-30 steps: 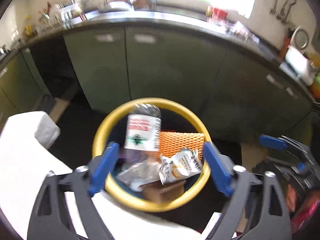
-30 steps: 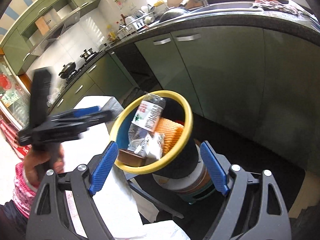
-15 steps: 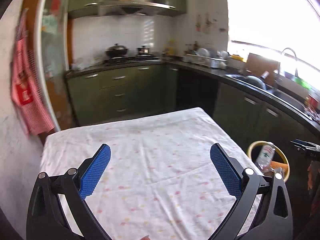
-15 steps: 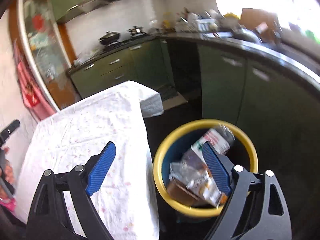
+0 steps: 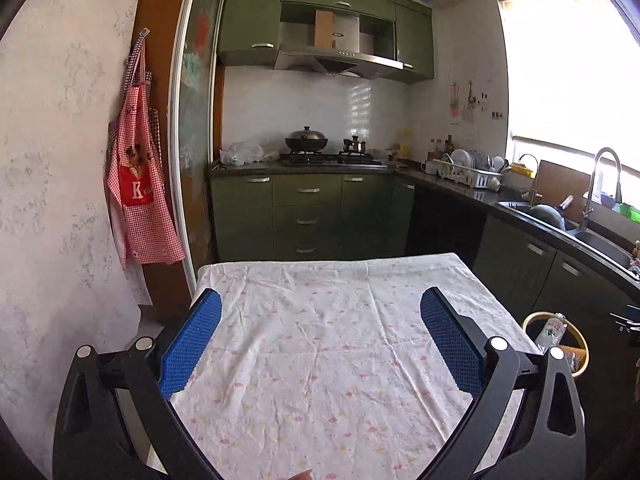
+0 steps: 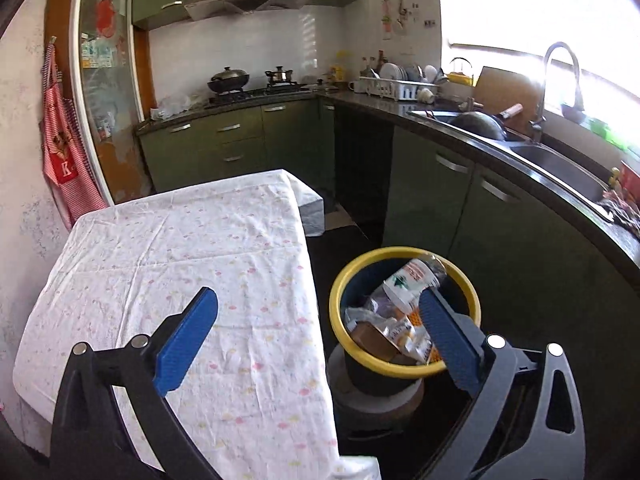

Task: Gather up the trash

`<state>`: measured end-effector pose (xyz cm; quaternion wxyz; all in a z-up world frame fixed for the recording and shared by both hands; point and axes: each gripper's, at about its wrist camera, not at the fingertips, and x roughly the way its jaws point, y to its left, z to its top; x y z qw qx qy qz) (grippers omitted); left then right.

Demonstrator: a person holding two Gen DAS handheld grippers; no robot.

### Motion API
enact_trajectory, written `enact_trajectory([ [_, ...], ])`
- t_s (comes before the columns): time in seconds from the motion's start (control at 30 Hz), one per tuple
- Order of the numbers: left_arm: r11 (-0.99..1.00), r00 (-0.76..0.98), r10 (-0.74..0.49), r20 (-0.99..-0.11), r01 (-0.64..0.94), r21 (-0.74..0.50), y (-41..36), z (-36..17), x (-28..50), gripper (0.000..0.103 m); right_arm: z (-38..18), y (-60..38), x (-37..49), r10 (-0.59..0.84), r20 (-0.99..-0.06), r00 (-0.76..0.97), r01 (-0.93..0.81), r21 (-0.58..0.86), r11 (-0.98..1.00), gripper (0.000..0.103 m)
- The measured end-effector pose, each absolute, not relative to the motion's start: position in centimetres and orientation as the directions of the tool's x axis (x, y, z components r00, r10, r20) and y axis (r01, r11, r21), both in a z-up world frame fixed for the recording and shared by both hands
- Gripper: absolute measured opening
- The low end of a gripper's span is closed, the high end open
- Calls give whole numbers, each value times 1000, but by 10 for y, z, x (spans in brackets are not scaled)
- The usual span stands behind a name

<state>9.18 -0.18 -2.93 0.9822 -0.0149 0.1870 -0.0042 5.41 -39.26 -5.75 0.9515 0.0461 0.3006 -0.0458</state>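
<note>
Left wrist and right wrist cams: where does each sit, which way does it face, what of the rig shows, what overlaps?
Left wrist: on the left gripper, above the table, facing the stove; both open blue fingers show.
Right wrist: on the right gripper, over the table's right edge, facing the counter and sink; open fingers frame the trash bin.
Shared: table, bin, plastic bottle, stove, red apron, sink.
</note>
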Motion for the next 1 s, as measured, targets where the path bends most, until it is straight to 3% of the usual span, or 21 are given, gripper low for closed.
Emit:
enact_trajectory([
  [0.3, 999, 907, -31, -420, 24, -21, 5, -40, 69, 98, -50, -379, 0, -137, -546, 826, 168, 8, 986, 96],
  [1.0, 1000, 950, -25, -312, 18, -25, -1, -6, 1, 98, -34, -378, -36, -107, -459, 882, 144, 47, 989, 96],
])
